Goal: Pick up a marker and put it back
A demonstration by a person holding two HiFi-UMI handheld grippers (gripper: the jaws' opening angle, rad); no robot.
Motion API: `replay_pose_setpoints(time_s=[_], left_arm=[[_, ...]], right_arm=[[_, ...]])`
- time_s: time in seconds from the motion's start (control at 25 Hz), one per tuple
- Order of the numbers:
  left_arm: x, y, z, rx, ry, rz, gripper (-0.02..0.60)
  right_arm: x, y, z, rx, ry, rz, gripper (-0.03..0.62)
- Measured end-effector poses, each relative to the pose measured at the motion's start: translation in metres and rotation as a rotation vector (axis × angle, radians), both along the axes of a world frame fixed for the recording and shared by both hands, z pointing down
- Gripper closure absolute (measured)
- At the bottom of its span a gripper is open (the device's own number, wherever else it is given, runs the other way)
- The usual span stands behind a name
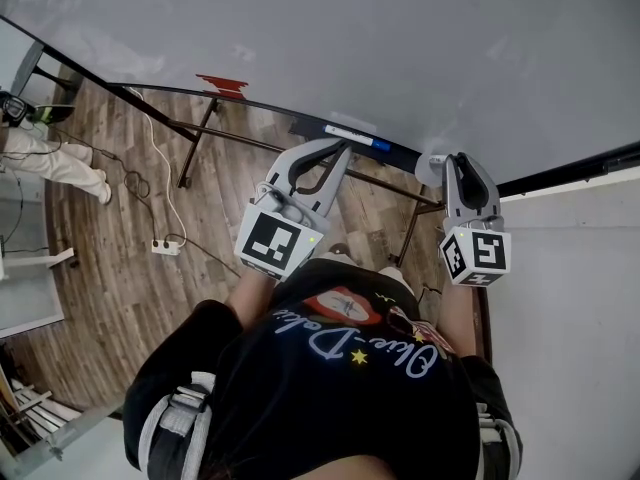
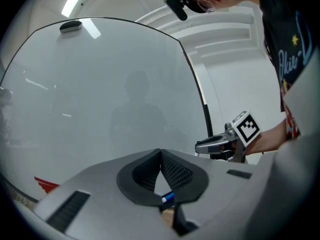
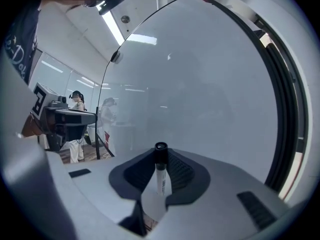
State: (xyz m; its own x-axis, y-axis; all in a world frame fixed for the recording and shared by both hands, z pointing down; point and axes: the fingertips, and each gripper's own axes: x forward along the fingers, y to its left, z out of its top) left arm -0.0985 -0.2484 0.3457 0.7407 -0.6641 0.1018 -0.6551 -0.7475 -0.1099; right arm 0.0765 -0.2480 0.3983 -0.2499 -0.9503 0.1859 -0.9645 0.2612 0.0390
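The right gripper view alone shows the right gripper (image 3: 160, 157) clamped on a white marker (image 3: 161, 178), its black cap pointing at the whiteboard (image 3: 200, 84). The left gripper (image 2: 160, 155) has its jaws together and empty, and below them a blue marker (image 2: 168, 198) lies on the board's ledge (image 1: 262, 116). Both grippers are held nearly level, side by side, facing the board.
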Motion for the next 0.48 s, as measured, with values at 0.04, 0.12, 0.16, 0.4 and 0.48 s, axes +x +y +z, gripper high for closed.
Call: replay_pose_setpoints(time_s=[0.04, 0.12, 0.16, 0.4, 0.48], left_arm=[[-0.0009, -0.0007, 0.0008, -0.005, -0.001, -0.005, 0.578], [-0.0014, -0.0015, 0.0008, -0.009, -0.007, -0.008, 0.578], [-0.0011, -0.0015, 0.0005, -0.008, -0.009, -0.008, 0.577], [0.0014, -0.0023, -0.0005, -0.005, -0.009, -0.006, 0.578], [0.003, -0.0028, 0.0004, -0.007, -0.008, -0.005, 0.578]], right_arm=[[0.0004, -0.0004, 0.0011, -0.001, -0.008, 0.0, 0.526], [0.0008, -0.0007, 0.0032, -0.001, -0.019, 0.0, 0.526], [0.0011, -0.0007, 0.0036, 0.0, -0.023, -0.001, 0.527], [0.0025, -0.0006, 0.0037, 0.001, -0.032, -0.008, 0.526], [0.0029, 0.0004, 0.0047, -0.001, -0.035, -0.008, 0.526]])
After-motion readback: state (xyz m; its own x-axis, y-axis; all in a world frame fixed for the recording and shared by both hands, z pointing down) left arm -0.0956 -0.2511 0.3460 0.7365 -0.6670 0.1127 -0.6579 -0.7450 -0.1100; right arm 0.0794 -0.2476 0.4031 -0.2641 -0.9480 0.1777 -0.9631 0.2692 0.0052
